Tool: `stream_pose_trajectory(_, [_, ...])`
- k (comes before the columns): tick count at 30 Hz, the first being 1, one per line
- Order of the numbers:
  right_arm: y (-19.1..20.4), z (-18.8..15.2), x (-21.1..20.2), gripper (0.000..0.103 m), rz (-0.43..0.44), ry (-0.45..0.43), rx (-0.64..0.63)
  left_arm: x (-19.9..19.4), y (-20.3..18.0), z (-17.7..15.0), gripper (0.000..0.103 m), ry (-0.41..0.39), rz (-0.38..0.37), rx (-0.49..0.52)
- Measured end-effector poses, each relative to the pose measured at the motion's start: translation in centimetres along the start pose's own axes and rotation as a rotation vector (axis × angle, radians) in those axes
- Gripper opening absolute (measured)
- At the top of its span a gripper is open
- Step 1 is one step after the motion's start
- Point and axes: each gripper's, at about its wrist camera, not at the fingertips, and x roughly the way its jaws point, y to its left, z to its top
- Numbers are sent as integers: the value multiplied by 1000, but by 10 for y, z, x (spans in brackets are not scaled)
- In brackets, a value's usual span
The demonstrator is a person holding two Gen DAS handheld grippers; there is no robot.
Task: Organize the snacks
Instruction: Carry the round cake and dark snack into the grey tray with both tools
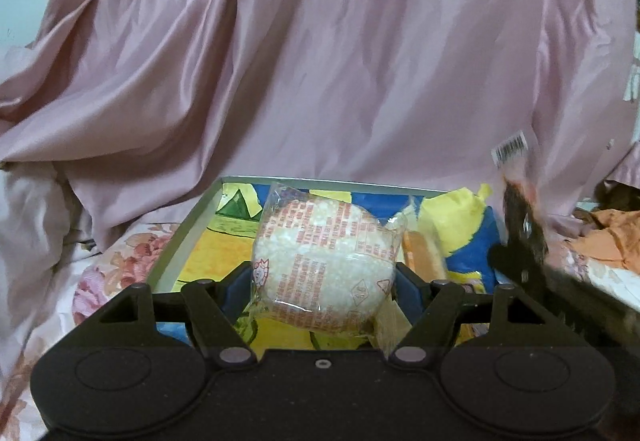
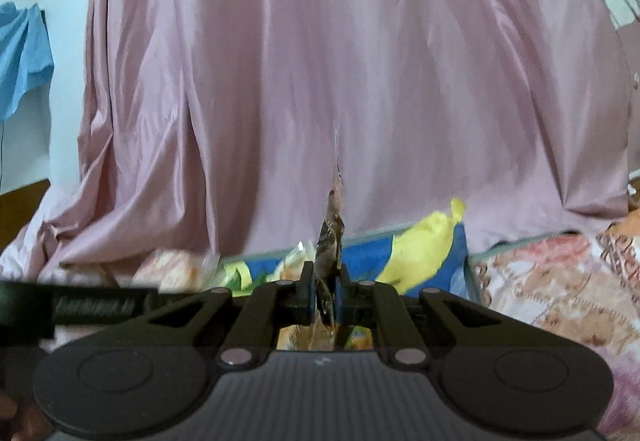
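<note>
Gripping a round rice cake [image 1: 320,265] above the box [image 1: 182,237], the left tool [image 1: 322,281] holds it broadside; the right tool [image 2: 326,297] pinches a thin packet [image 2: 330,241] standing on end, long axis vertical.

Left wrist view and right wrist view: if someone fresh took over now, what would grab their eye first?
First, the round puffed-rice cake in clear wrap, clamped in the left gripper just above the cartoon-printed tray. Next, the thin dark snack packet standing edge-on, pinched in the right gripper, with its barcode end up in the left wrist view. Behind everything hangs a pink satin curtain.
</note>
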Motion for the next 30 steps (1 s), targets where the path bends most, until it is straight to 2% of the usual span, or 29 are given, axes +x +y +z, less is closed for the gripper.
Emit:
stream_pose_trajectory(11, [-6,-15,6,11,1,58,-25,42,3,-7,74,37,27,-42])
stream_pose_trajectory(25, [-10,-18,11,11,5,79,-26,59,4,-18,75,45,25,-58])
stream_pose_trajectory(30, [-12,-16,13,14,-6,94,-27,60,4,-18,76,60,35,-75])
